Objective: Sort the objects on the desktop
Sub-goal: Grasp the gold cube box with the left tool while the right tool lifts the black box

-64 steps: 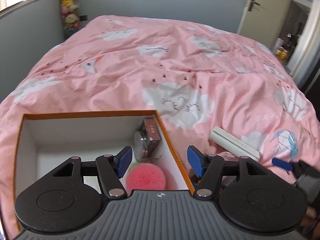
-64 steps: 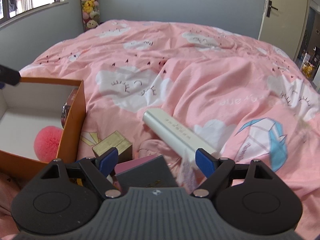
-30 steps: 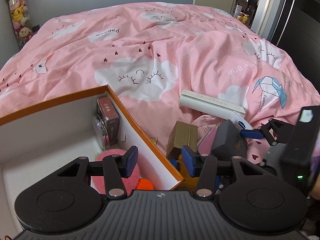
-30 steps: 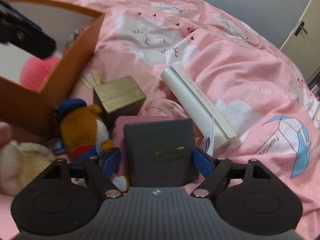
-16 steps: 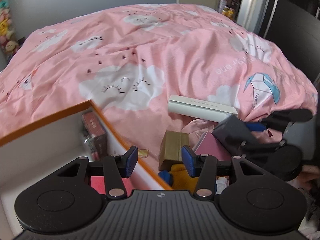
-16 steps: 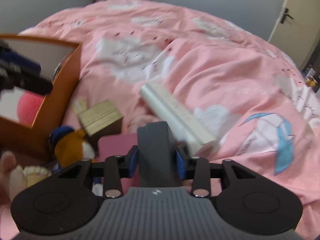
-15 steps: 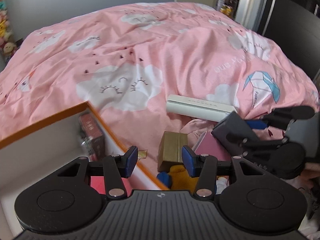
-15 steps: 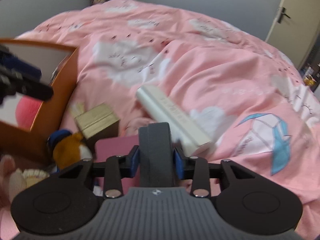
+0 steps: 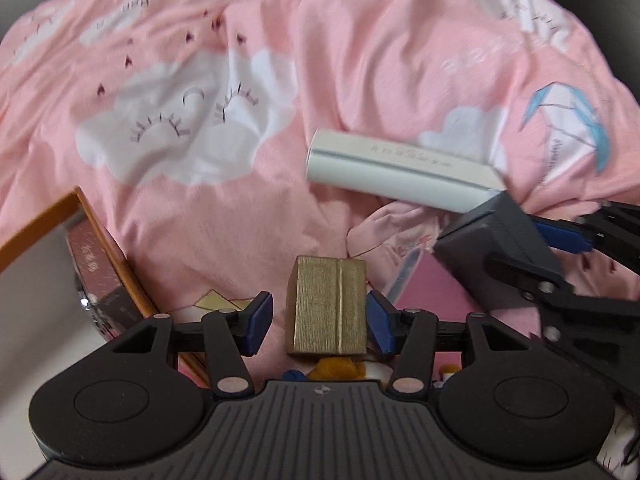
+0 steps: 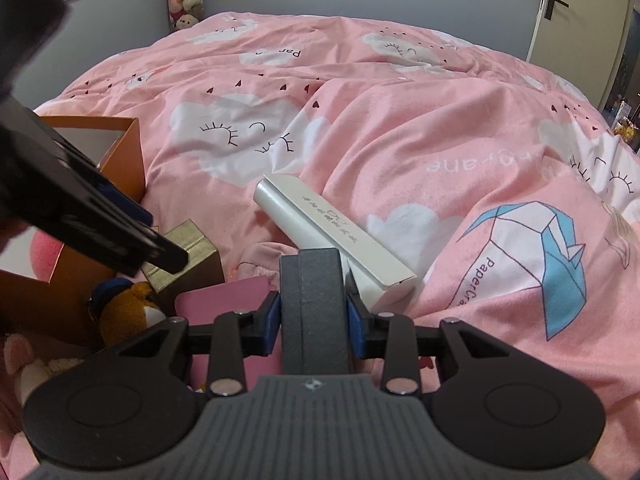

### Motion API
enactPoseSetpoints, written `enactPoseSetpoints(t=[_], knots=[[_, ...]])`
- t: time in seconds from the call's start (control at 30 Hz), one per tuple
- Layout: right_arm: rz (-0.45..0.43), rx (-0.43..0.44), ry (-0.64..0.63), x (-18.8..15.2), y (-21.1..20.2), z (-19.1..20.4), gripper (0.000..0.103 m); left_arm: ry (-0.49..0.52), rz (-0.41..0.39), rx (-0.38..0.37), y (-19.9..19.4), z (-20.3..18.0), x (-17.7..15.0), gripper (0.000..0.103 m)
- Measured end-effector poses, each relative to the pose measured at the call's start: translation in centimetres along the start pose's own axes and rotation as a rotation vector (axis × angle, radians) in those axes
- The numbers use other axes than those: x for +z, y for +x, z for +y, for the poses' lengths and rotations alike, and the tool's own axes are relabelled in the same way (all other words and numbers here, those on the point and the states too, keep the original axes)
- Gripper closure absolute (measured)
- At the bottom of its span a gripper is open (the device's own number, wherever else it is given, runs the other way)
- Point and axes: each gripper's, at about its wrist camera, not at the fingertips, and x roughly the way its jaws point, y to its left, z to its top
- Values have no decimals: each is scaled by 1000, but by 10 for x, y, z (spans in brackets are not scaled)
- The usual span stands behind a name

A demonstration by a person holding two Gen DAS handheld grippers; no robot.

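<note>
Left wrist view: the left gripper [image 9: 318, 322] points steeply down over the gold box [image 9: 329, 305], which lies on the pink duvet [image 9: 360, 80] between the blue pads. Its jaws are opening; the right pad sits just beside the box's edge and the left pad stands clear of it, so nothing is pinched. An orange box [image 9: 108, 248] with dark items inside lies at the left, a long white box [image 9: 400, 170] farther up the bed, and a plush toy peeks out under the gold box. At the right edge the right gripper [image 9: 528, 248] carries a dark grey box [image 9: 492, 248] above a pink card [image 9: 436, 280].

Right wrist view: the right gripper [image 10: 313, 318] is pressed onto the dark grey box [image 10: 313, 300], both pads flat against its sides, held upright off the bedding. This view adds the plush toy [image 10: 128, 308] in full beside the gold box [image 10: 188, 256], a pink ball [image 10: 44, 256] inside the orange box [image 10: 124, 156], and the left gripper's black finger [image 10: 104, 232] crossing in front.
</note>
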Motion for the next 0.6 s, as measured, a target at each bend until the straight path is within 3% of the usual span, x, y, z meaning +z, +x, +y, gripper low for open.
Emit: enactPoseSetpoints(t=[0.23,0.33,0.6], knots=[[-11,16,12,-2,0,-4,65,16,60,31,19,-10,4,39],[-13,18,16,-2,0,-4,65,22,65,50,24,-10,2,49],[-37,18,21,-1,-7,-5,66,-33,-54,6,-4,-5,-7,50]])
